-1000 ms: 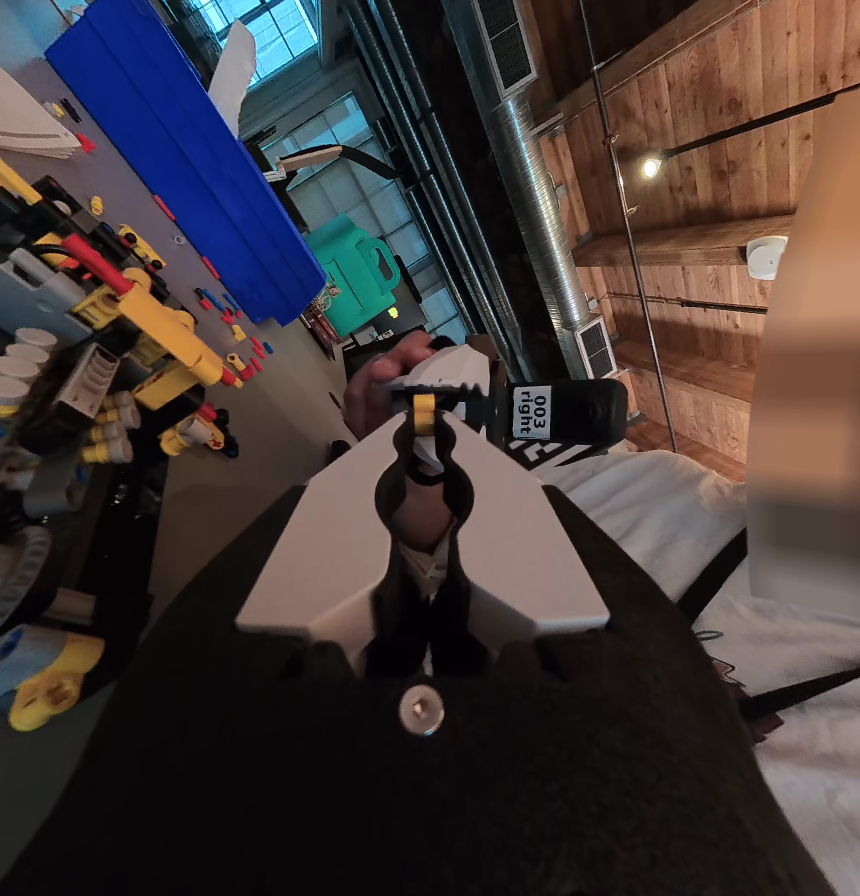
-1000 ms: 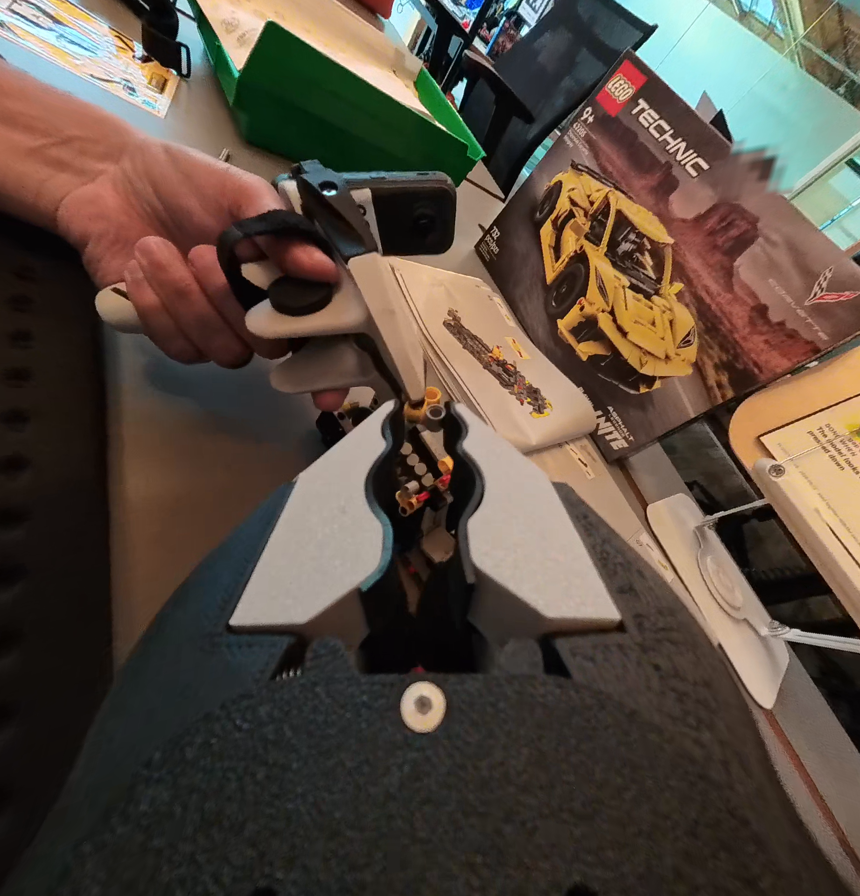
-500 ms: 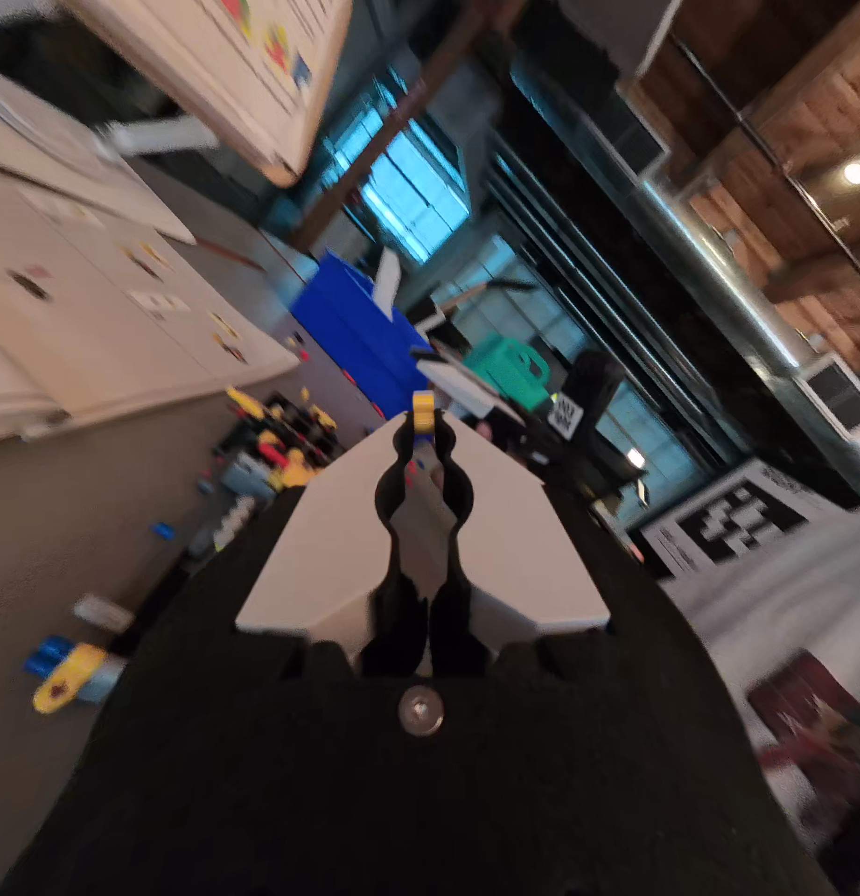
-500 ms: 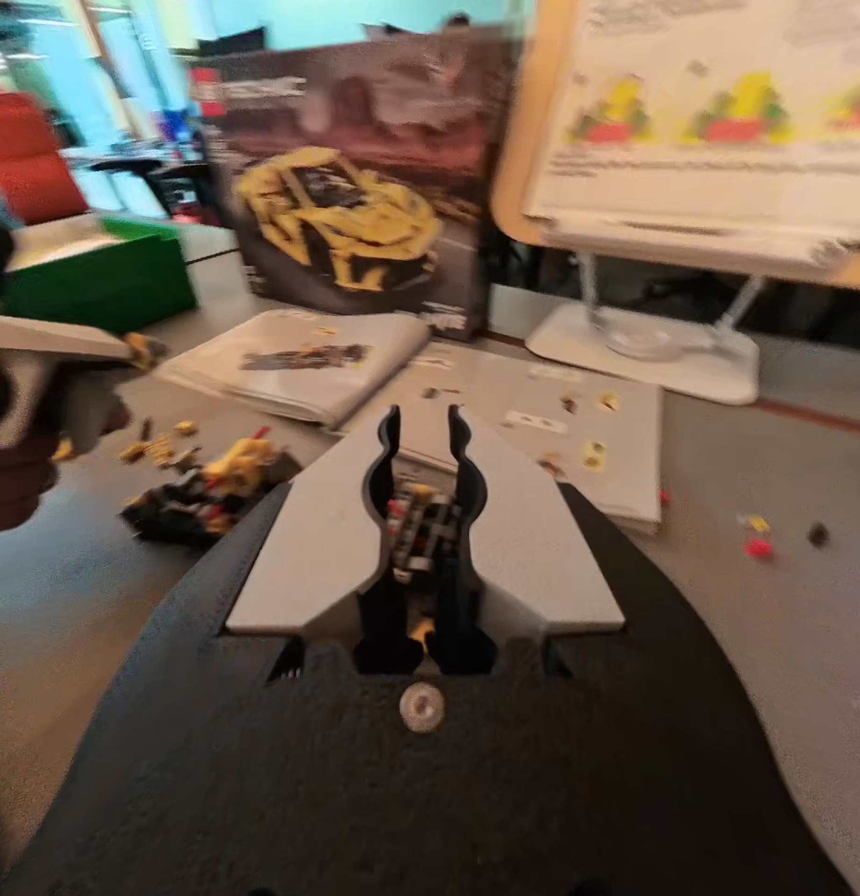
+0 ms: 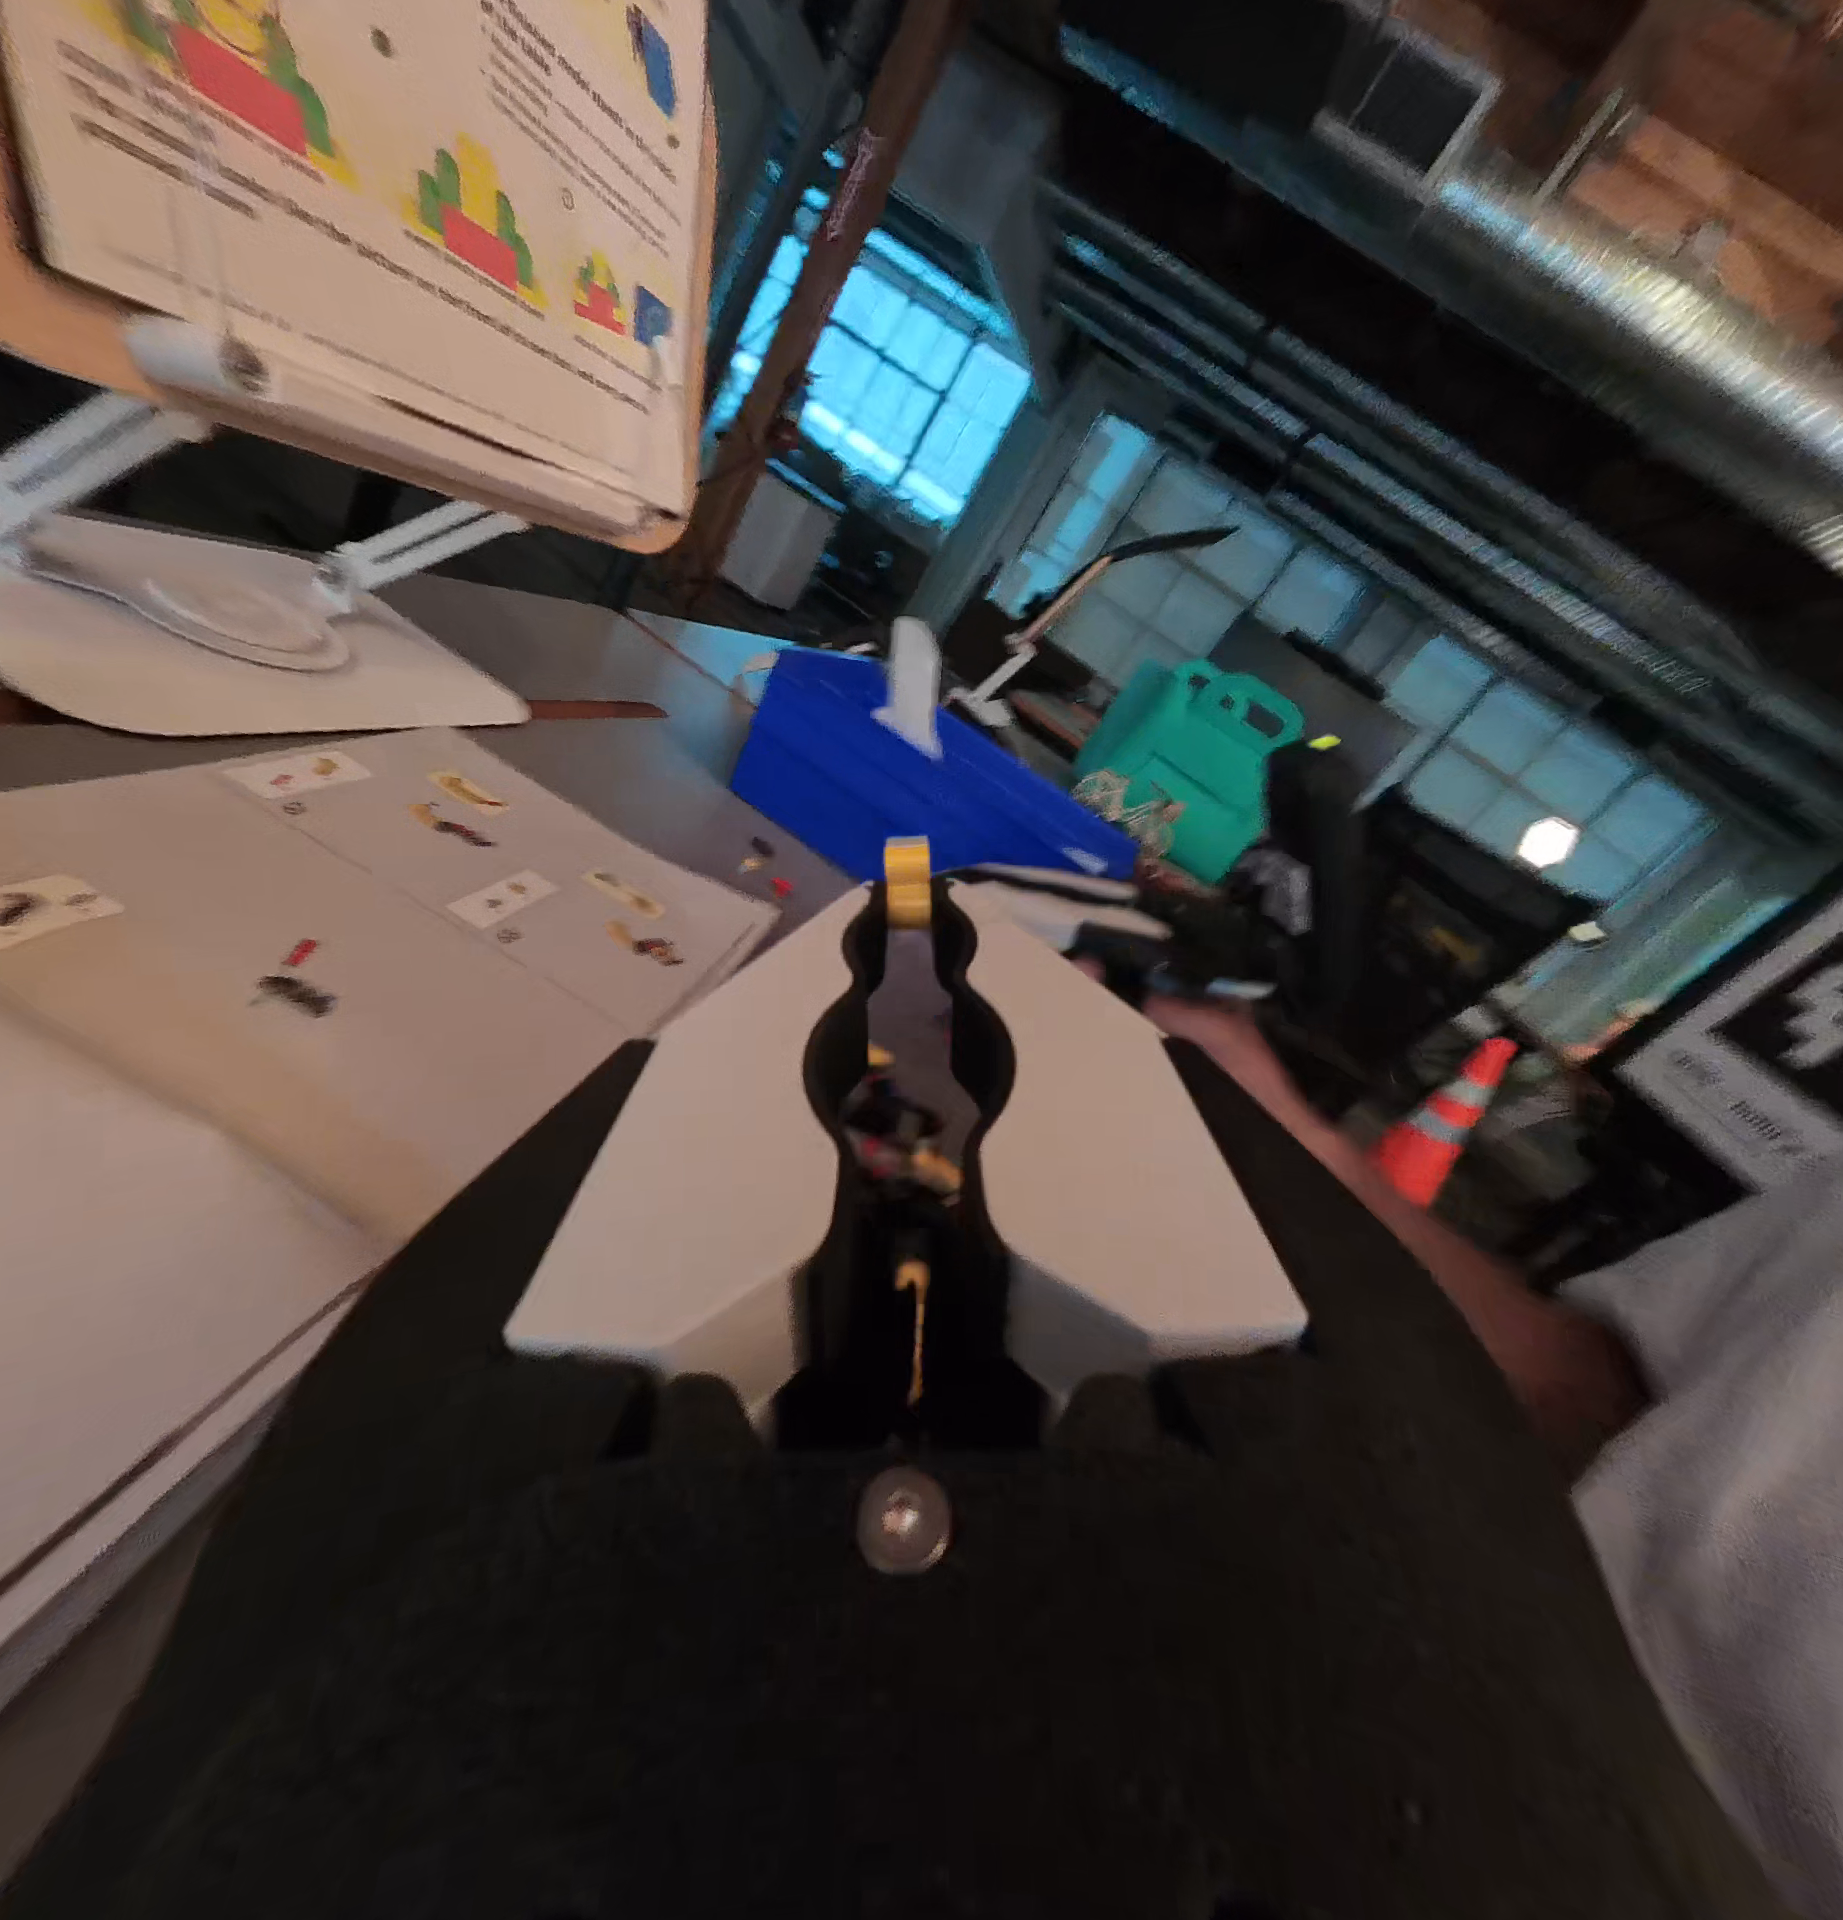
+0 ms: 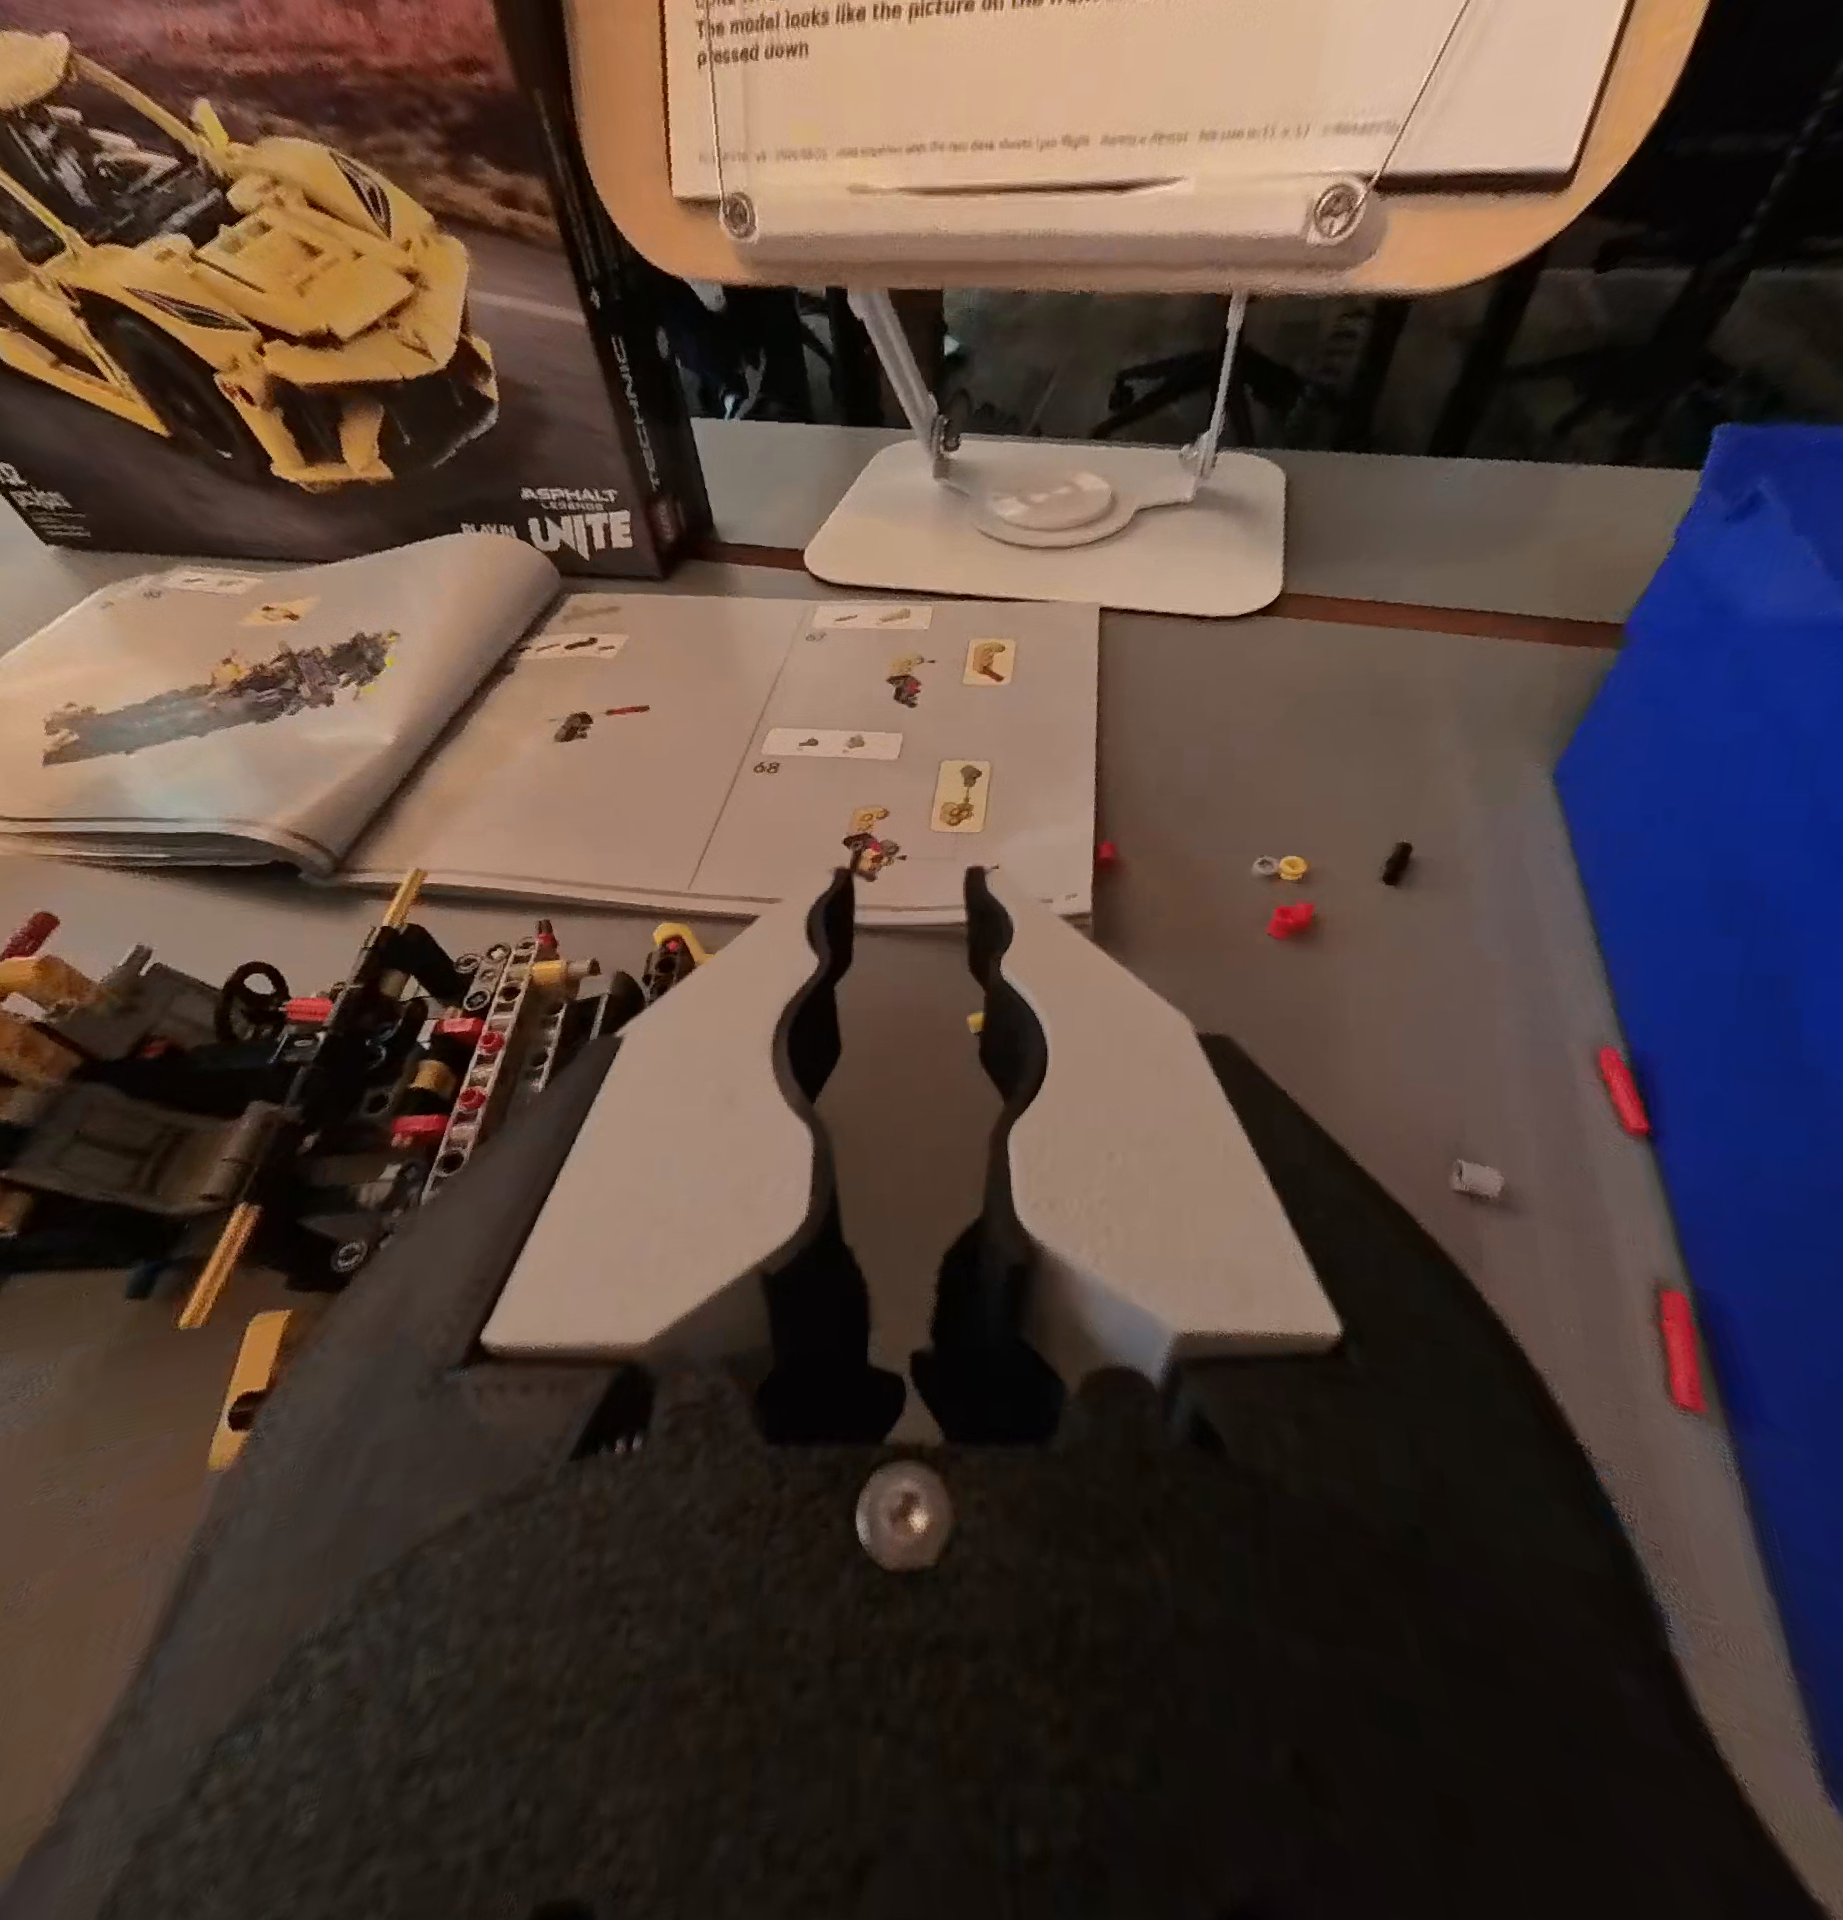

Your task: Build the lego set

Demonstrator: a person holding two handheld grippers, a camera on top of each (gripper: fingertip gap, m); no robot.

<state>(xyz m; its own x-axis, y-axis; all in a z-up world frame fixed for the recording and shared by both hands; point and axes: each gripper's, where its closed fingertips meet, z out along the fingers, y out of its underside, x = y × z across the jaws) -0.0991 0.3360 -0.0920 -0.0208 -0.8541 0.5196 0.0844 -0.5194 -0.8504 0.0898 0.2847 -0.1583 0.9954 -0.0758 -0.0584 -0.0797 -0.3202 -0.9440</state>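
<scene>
The left gripper (image 5: pixel 906 888) is pinching a yellow piece (image 5: pixel 906 881) at its fingertips, above the open manual (image 5: pixel 304 966). The right gripper (image 6: pixel 909 878) is standing parted and empty over the grey table (image 6: pixel 1312 1039). The part-built model (image 6: pixel 273 1070) is lying left of it, a blue bin (image 6: pixel 1748 935) right.

Table: your grey table (image 6: pixel 1312 1039) fills mid-frame.
Left: part-built model (image 6: pixel 273 1060).
Upper middle: open instruction booklet (image 6: pixel 584 727), white stand base (image 6: pixel 1052 520).
Upper left: set box (image 6: pixel 273 260).
Right: blue bin (image 6: pixel 1748 935), loose pieces (image 6: pixel 1289 918).
</scene>
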